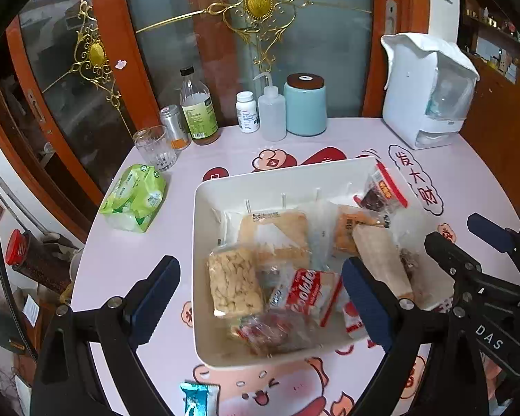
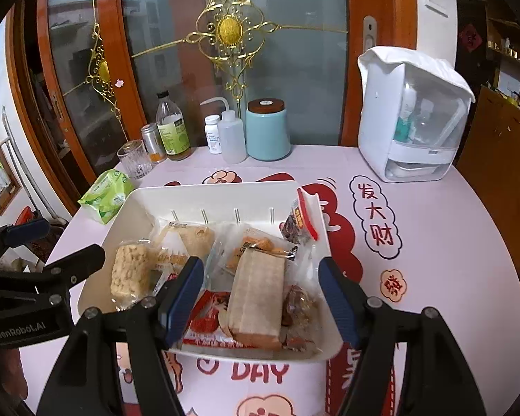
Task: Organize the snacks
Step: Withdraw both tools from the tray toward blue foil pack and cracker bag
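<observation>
Both grippers hang empty: my right gripper spread wide over the tray, my left gripper equally wide at its near-left corner. Most snacks already lie piled inside, the cookie packet among them. One blue packet waits at six o'clock on the table; I judge the job nearly finished.

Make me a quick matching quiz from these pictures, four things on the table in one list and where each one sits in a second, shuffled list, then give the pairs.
Things:
1. cookie pack
2. green tissue pack
3. blue jar
4. teal wrapper

Places:
A. at the table's back edge, by the glass door
B. inside the white bin
C. on the table, left of the bin
D. on the table, in front of the bin

Pairs: 1-B, 2-C, 3-A, 4-D
</observation>
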